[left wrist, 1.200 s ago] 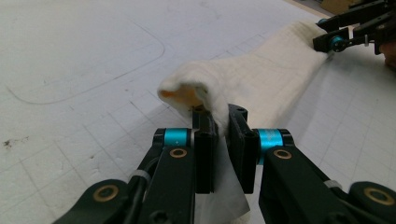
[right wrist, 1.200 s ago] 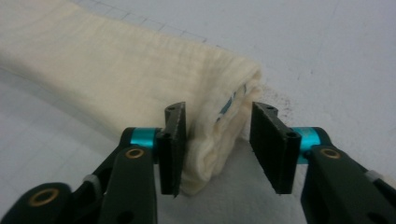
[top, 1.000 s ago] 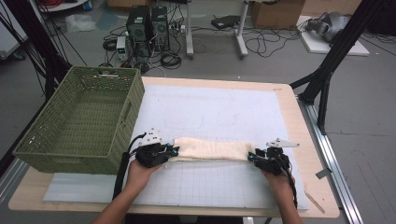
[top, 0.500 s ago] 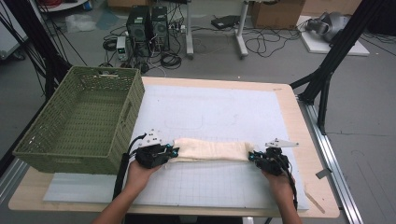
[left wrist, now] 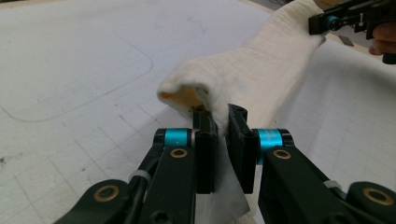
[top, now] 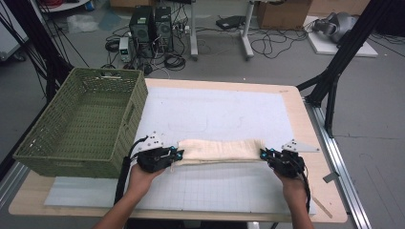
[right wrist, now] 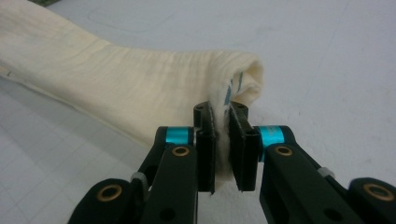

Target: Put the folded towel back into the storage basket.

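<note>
Pale wood edged the table, its middle covered by a white gridded mat. At center frame lay the cream cloth, a soft, wrinkled, long folded strip. Your left gripper had pinched its left end; your right gripper, jaws just closing, clamped the right end. At left stood a green woven basket, rectangular.

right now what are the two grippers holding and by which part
Both hold the folded cream towel: the left gripper pinches its left end, the right gripper its right end.
</note>
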The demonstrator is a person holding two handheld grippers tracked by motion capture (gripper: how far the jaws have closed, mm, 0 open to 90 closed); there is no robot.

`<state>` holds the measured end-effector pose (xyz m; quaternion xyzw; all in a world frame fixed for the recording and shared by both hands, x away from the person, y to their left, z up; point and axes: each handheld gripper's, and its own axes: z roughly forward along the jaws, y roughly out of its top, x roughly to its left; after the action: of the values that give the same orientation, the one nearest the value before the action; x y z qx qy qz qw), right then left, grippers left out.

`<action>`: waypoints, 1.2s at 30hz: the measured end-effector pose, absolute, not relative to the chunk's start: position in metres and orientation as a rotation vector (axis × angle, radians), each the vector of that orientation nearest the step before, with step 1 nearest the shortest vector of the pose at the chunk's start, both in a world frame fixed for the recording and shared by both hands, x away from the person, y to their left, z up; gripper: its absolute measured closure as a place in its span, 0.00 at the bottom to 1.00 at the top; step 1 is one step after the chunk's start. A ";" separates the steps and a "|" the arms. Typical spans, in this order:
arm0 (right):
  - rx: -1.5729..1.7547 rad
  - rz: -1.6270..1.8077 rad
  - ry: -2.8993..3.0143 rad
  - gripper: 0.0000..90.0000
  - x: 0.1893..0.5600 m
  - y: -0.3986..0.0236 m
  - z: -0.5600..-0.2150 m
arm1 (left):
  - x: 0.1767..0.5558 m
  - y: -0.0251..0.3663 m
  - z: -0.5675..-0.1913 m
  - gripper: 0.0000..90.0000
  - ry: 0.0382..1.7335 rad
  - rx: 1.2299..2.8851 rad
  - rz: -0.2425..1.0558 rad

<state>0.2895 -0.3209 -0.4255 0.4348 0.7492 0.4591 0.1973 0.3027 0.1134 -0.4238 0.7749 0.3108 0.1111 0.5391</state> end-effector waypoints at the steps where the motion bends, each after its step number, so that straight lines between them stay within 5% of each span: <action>1: 1.217 1.285 2.097 0.91 0.289 -0.321 -0.425 | 0.302 0.114 -0.422 0.91 0.739 1.833 0.267; 25: 1.052 1.373 2.004 0.91 0.300 -0.313 -0.396 | 0.283 0.128 -0.390 0.91 0.684 1.762 0.341; 36: 0.961 1.378 1.986 0.91 0.334 -0.281 -0.365 | 0.276 0.151 -0.372 0.92 0.706 1.698 0.403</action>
<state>0.3343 -0.2809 -0.3645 0.3561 0.7357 0.5106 0.2669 0.2758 0.1512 -0.3720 0.7290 0.3032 0.1732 0.5888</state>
